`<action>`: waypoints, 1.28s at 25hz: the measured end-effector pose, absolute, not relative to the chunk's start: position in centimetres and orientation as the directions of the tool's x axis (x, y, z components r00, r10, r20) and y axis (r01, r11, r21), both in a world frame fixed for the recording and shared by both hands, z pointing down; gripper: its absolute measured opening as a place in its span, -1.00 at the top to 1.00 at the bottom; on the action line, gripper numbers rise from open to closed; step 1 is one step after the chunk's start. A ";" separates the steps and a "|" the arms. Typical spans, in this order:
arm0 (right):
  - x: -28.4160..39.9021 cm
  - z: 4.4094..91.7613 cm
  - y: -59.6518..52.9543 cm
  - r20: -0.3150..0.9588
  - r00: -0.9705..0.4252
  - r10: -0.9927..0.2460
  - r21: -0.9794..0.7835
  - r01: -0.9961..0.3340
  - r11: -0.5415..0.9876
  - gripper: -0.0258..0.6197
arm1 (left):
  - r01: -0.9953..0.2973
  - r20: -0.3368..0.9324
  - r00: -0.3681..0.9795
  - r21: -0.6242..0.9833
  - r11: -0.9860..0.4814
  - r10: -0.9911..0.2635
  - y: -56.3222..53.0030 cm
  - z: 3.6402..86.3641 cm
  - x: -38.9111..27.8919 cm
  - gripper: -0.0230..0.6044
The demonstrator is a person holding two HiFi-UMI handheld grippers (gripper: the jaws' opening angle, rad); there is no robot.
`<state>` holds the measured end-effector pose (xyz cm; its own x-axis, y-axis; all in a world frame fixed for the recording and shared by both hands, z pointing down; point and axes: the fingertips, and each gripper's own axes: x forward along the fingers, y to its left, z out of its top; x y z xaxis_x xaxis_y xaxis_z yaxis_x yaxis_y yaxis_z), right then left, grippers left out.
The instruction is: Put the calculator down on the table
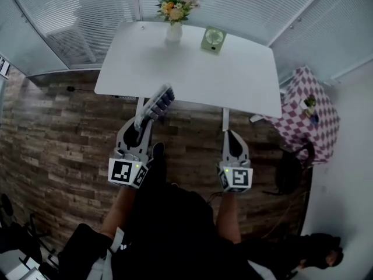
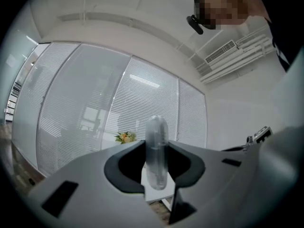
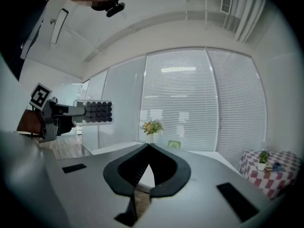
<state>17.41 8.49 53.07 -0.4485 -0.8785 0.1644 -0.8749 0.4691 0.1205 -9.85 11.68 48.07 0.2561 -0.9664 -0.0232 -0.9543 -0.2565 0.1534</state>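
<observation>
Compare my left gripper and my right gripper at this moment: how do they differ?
The left gripper is clamped on the calculator, which stands edge-on between its jaws; the right gripper holds nothing. The left gripper's jaws are kept apart by the calculator, while the right gripper's jaw tips meet. In the head view the left gripper angles slightly inward and the right gripper points straight ahead. Both point toward the white table.

The table (image 1: pixel 233 80) looks smooth and matt, the floor (image 1: pixel 52 133) is rough wood, the calculator (image 1: pixel 158 103) is shiny plastic.
</observation>
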 end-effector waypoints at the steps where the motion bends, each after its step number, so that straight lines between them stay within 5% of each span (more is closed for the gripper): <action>1: 16.6 52.9 7.7 0.160 -0.451 -0.878 0.105 -0.877 0.469 0.90 | -0.954 -0.024 0.260 0.144 -0.261 -0.965 11.0 48.0 -10.5 0.61; 32: 8.8 51.6 -9.4 0.157 -0.315 -0.936 0.098 -0.938 0.332 0.90 | -0.886 0.024 0.441 0.169 -0.432 -0.897 -9.3 50.5 -17.6 0.61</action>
<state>8.83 -9.38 51.56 -0.3153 -0.9360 0.1566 -0.9380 0.3324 0.0979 -17.56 -9.29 50.52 0.4415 -0.8970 0.0235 -0.8861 -0.4317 0.1685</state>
